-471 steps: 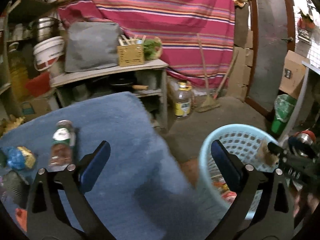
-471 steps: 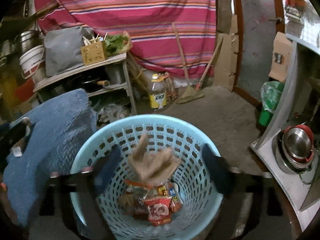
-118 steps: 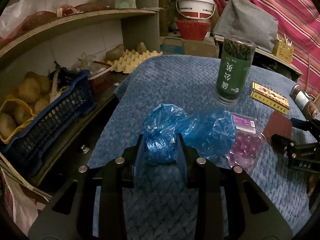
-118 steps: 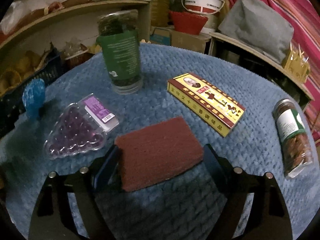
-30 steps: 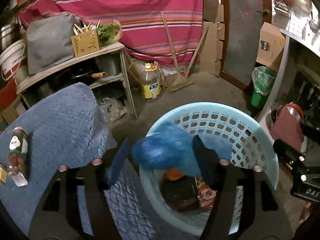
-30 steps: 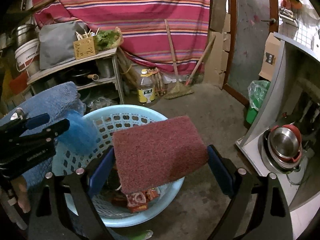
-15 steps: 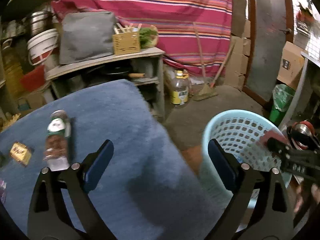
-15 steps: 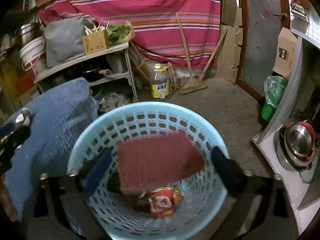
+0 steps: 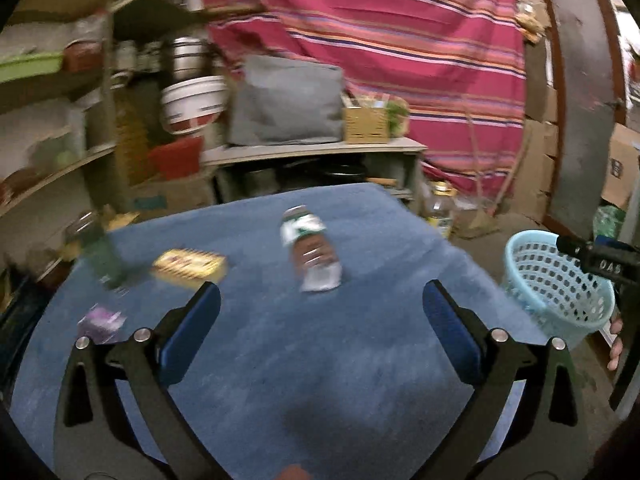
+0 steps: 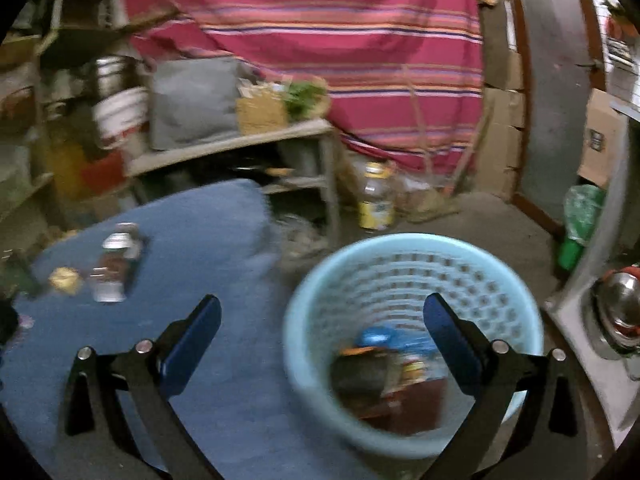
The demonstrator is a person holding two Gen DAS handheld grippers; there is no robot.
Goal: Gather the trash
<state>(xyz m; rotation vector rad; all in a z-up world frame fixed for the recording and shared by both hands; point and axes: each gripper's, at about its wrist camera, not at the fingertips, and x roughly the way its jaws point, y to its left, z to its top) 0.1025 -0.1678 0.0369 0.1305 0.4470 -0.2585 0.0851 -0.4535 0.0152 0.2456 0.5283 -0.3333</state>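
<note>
Left gripper (image 9: 320,316) jaws opening, empty, over blue cloth (image 9: 280,360). Right gripper (image 10: 320,320) spread, empty, beside basket (image 10: 320,280). Ahead on cloth, fallen jar (image 9: 314,250): likely rigid, smooth, prone to rolling; best pinched across middle.

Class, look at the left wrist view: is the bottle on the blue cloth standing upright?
No. The bottle lies on its side on the blue cloth, well ahead of the hand-held gripper's fingers.
</note>
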